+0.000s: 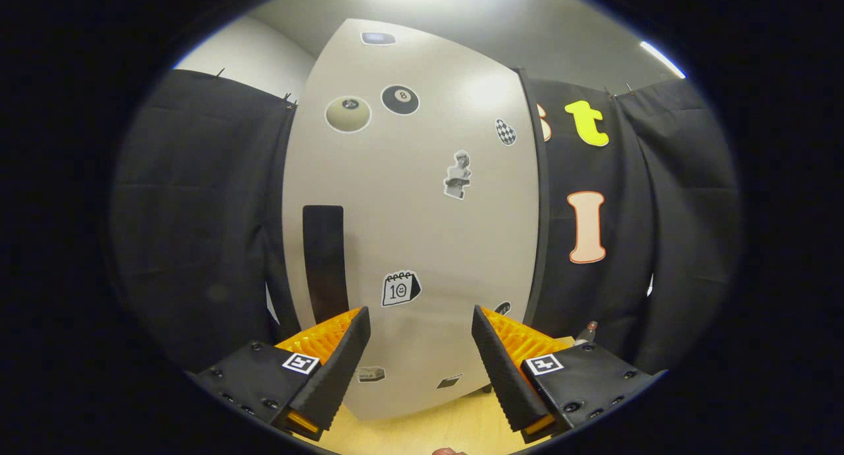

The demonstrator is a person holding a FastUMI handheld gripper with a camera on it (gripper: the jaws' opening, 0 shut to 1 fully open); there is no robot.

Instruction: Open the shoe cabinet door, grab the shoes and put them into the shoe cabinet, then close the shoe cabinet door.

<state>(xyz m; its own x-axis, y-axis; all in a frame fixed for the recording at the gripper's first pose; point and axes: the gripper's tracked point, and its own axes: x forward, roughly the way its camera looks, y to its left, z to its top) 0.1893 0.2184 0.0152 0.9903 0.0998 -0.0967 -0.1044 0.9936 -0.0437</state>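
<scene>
The gripper (420,330) has its fingers wide apart, with nothing between them. Just ahead stands the shut cabinet door (422,217), with a dark vertical handle (324,260) at its left. Stickers cover it: a calendar sticker (399,288) reads "10", a black ball sticker (400,99) reads "8".

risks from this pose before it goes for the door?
1. The gripper is open and aimed at the flat cabinet door, while the dark vertical handle sits beyond the left finger; closing here would likely grab nothing.
2. The door is shut and seems close ahead, so pushing forward could bump the fingertips into the panel.
</scene>
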